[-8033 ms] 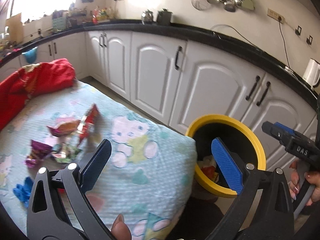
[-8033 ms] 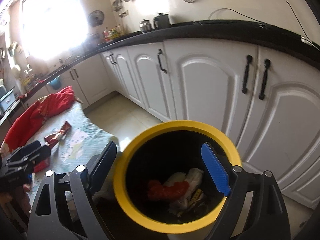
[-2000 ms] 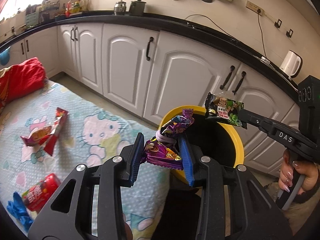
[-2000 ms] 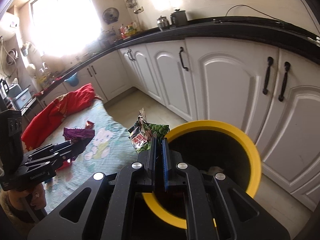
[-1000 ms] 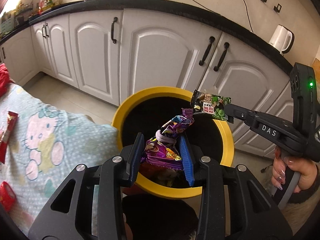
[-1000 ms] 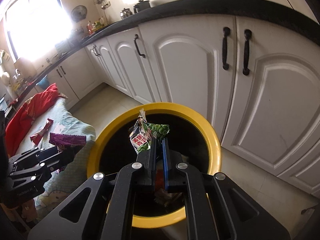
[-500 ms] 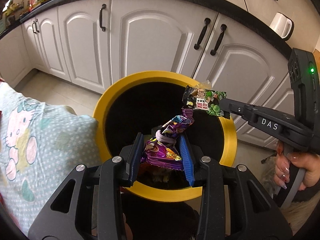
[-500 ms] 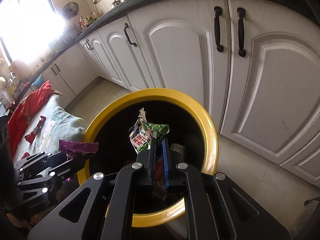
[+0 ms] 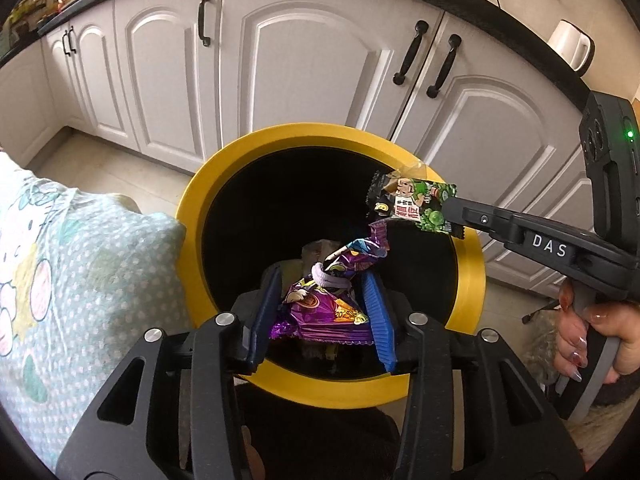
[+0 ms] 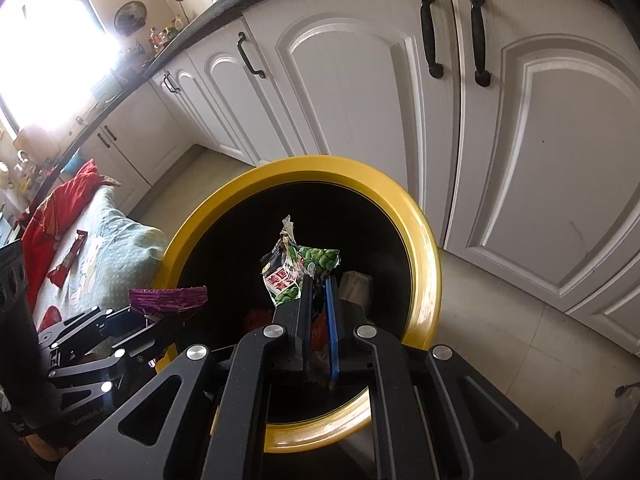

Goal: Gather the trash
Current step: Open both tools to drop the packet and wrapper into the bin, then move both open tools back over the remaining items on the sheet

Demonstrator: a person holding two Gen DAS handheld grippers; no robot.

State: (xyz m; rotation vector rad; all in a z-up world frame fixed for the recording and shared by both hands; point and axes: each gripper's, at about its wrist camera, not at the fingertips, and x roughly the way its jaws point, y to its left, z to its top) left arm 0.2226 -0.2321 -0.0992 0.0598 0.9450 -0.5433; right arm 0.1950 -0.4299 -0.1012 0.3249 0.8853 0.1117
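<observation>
the yellow-rimmed bin [image 9: 188, 216] was the landmark; both grippers hung over its black mouth, in front of the white cabinet doors [image 9: 316, 48].

left wrist view: left gripper [image 9: 322, 300] sat above the near half of the bin opening w/ a purple snack wrapper [image 9: 328, 304] between its blue pads [image 9: 378, 312]. its jaws had just been opening; the wrapper looked loose btwn them, a gap on the left-pad side, so prob no real squeeze left. a pale band [image 9: 326, 274] wrapped the wrapper's twisted neck. this view alone showed the right gripper [image 9: 450, 212] side-on, reaching in from the bin's right rim, plus the hand [image 9: 592, 332] w/ painted nails on its trigger, a green light on its camera block, and a white kettle [image 9: 570, 44] on the counter behind the bin. the blue cartoon blanket [image 9: 80, 264] pressed against the bin's left side.

right wrist view: right gripper [image 10: 318, 304] fingers nearly together, pinching a green-and-black snack packet [image 10: 296, 270] over the middle of the bin. only here were the bin's contents visible: something red and some pale scraps at the bottom. left of the bin this view also had a red cloth [image 10: 60, 200], a red wrapper [image 10: 66, 262] lying on the blanket, and a bright window. left gripper showed at the bin's left rim, purple wrapper seen edge-on.
</observation>
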